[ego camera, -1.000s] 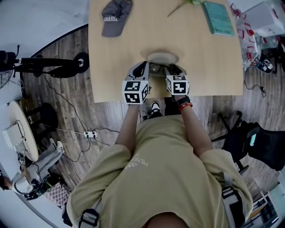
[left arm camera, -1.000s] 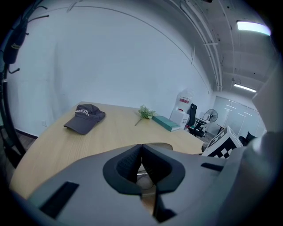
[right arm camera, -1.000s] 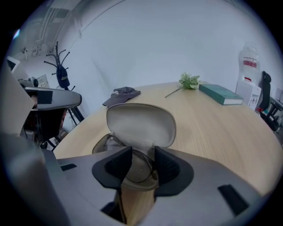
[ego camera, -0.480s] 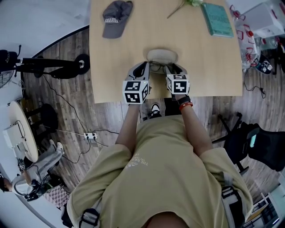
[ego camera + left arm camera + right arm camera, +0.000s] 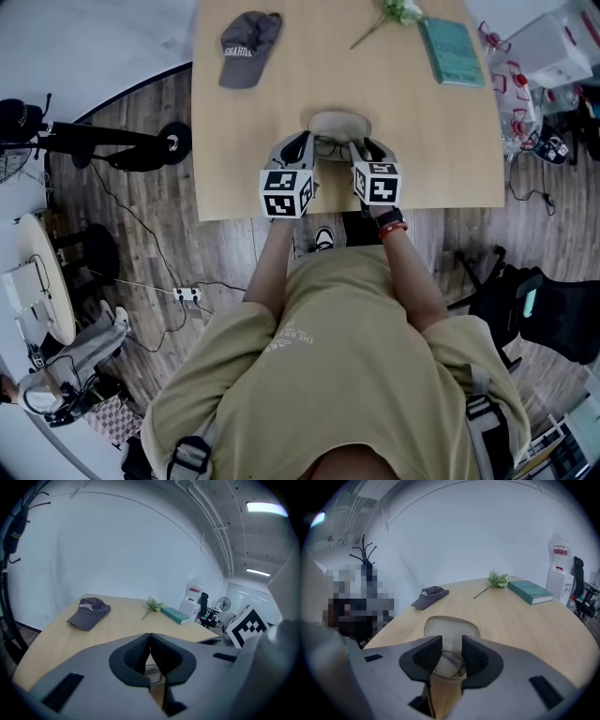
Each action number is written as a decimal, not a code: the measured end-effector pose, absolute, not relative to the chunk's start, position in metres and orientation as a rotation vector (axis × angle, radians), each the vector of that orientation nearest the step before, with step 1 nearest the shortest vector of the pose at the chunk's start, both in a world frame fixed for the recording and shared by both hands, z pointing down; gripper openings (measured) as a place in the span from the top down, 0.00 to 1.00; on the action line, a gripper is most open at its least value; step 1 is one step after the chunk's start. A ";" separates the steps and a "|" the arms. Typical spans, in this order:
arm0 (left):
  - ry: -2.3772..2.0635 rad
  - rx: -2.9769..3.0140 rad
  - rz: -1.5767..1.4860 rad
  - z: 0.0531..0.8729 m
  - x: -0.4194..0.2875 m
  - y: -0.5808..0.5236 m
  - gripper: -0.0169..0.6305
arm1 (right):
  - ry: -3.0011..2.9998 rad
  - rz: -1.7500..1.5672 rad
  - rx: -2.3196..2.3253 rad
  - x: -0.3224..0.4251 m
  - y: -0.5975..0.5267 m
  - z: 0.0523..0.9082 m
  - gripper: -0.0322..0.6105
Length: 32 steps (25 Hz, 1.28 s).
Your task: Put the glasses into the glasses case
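Note:
The beige oval glasses case (image 5: 339, 122) lies open on the wooden table (image 5: 253, 141), just beyond both grippers. The dark thin-rimmed glasses (image 5: 330, 146) sit between them, on the case's near side. My left gripper (image 5: 305, 150) has its pads together (image 5: 150, 641), and a thin wire of the glasses (image 5: 152, 670) runs right under them. My right gripper (image 5: 359, 150) is closing, with a gap still between its pads (image 5: 452, 651). One lens of the glasses (image 5: 449, 663) shows in that gap, in front of the case (image 5: 451, 624).
A grey cap (image 5: 248, 47) lies at the table's far left. A green sprig (image 5: 394, 13) and a teal book (image 5: 452, 52) are at the far right. The table's near edge runs just below the grippers. Chairs, cables and stands surround the table.
Both grippers stay at the case's near side. The glasses show more clearly between them now. The right gripper has lifted slightly.

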<state>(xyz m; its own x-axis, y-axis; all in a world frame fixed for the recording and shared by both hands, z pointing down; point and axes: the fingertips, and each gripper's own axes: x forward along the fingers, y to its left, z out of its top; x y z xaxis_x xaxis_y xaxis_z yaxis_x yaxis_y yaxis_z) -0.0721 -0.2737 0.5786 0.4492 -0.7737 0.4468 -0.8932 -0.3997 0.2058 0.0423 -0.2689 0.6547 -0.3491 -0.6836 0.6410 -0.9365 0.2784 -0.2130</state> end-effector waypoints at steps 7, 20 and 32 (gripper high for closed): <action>-1.426 2.331 0.367 0.555 -0.070 -0.273 0.94 | -2.181 0.730 1.501 0.049 -0.272 0.612 0.76; -1.500 2.403 0.309 0.500 -0.080 -0.283 0.94 | -2.293 0.685 1.665 0.070 -0.287 0.528 0.83; -1.615 2.453 0.241 0.432 -0.083 -0.310 0.94 | -2.351 0.369 1.766 0.074 -0.309 0.438 0.89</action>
